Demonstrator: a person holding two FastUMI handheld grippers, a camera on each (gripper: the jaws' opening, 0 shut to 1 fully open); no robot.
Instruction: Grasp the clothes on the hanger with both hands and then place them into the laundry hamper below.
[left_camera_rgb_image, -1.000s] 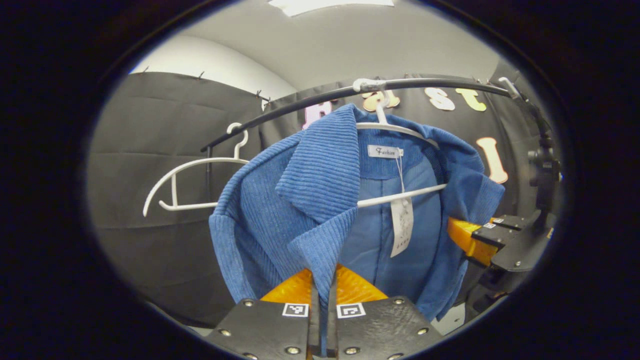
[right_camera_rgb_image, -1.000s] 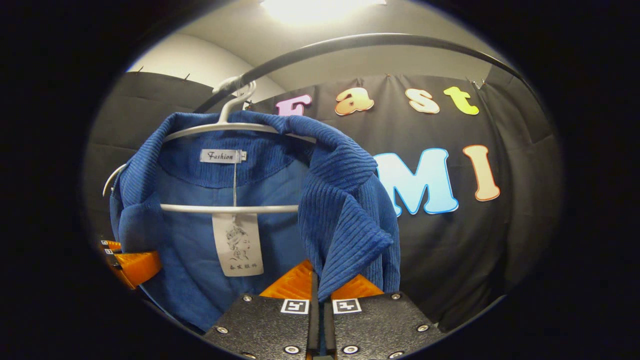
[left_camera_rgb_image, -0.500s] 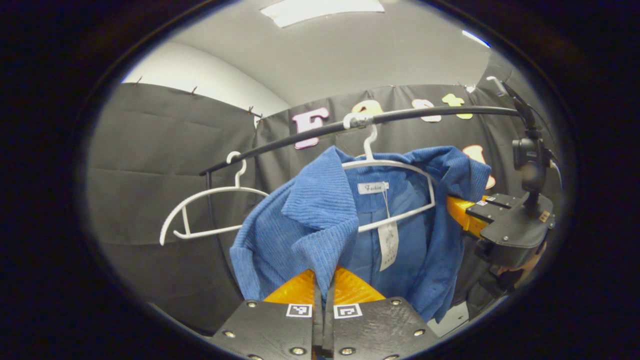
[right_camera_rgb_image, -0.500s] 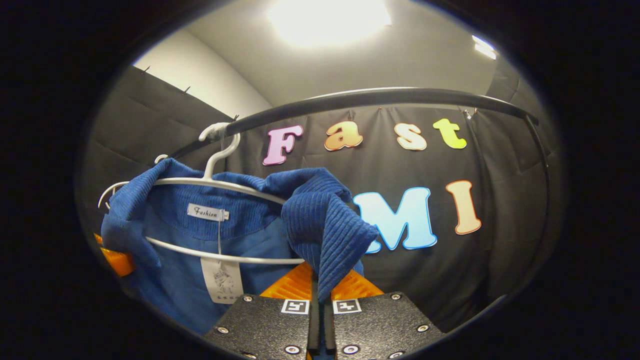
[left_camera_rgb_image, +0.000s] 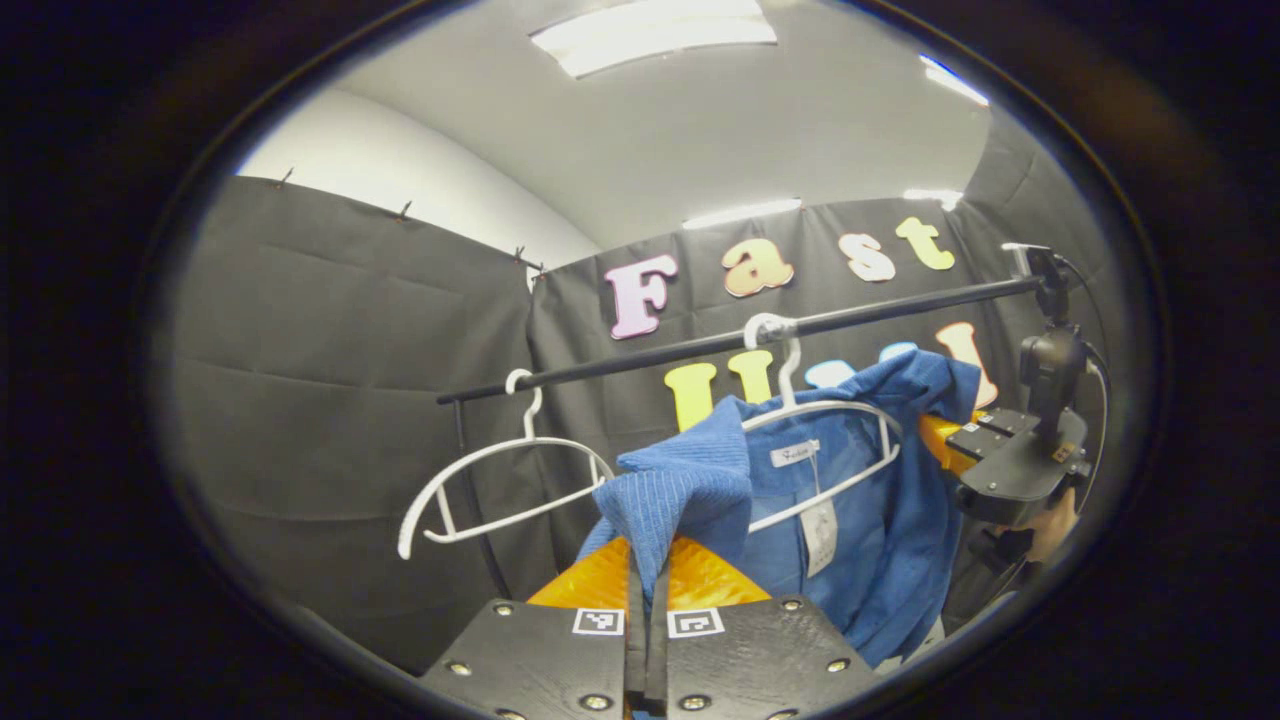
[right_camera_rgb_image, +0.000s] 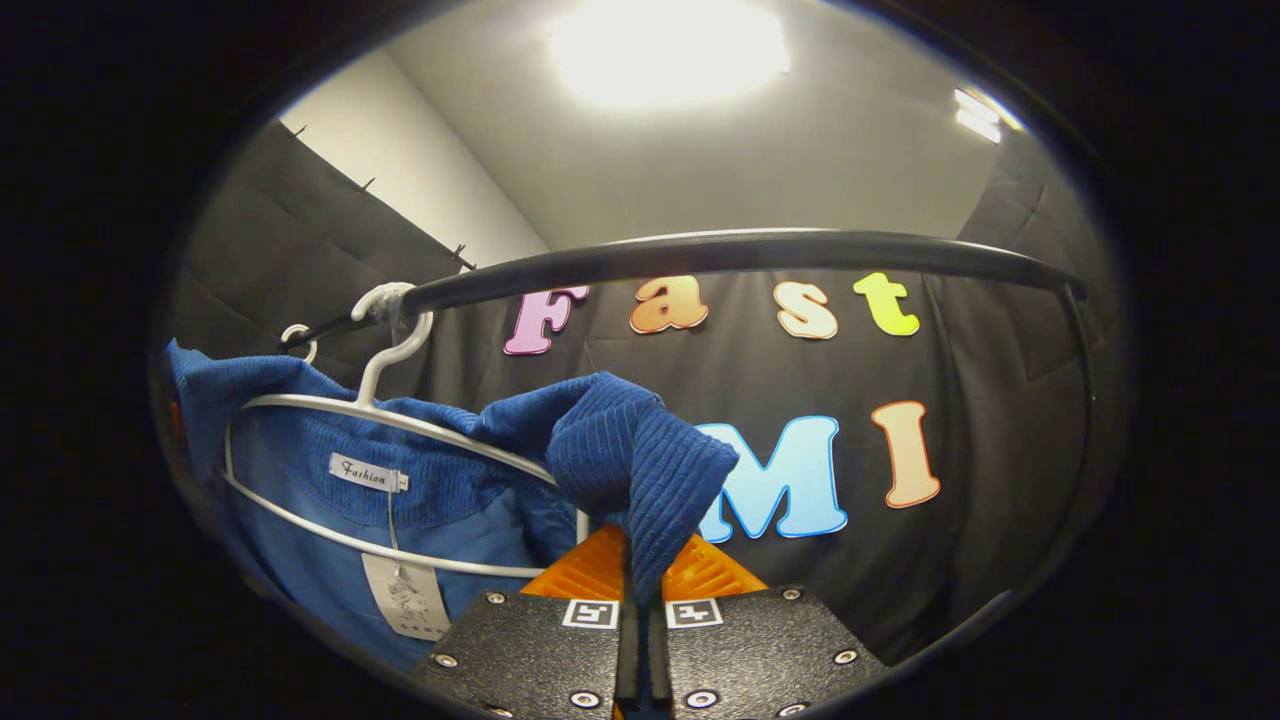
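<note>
- Left gripper view: the left tool (left_camera_rgb_image: 648, 580) has its two orange fingers (left_camera_rgb_image: 590, 580) pressed together on a fold of the blue corduroy jacket (left_camera_rgb_image: 850, 520), pinching the ribbed collar edge between them.
- The jacket hangs on a white hanger (left_camera_rgb_image: 830, 415) whose hook sits over the black rail (left_camera_rgb_image: 700, 350); one shoulder of the garment is pulled forward off the hanger end toward the left tool.
- A grey neck label and a paper tag (left_camera_rgb_image: 820, 522) hang inside the open jacket, below the hanger's lower bar.
- A second white hanger (left_camera_rgb_image: 500, 480), bare, hangs on the same rail, well apart from the jacket and nearer the rail's upright post.
- The right tool (left_camera_rgb_image: 940, 445) shows at the far side of the jacket, its orange finger touching the other collar edge, with a hand (left_camera_rgb_image: 1050, 525) beneath its black body.
- Right gripper view: the right tool (right_camera_rgb_image: 640, 570) is closed on the jacket (right_camera_rgb_image: 300, 480), with a bunched piece of ribbed collar (right_camera_rgb_image: 640, 470) clamped between its orange fingers (right_camera_rgb_image: 585, 570).
- The hanger (right_camera_rgb_image: 400, 420) hooks over the rail (right_camera_rgb_image: 720, 255), and the jacket's back panel drapes below it.
</note>
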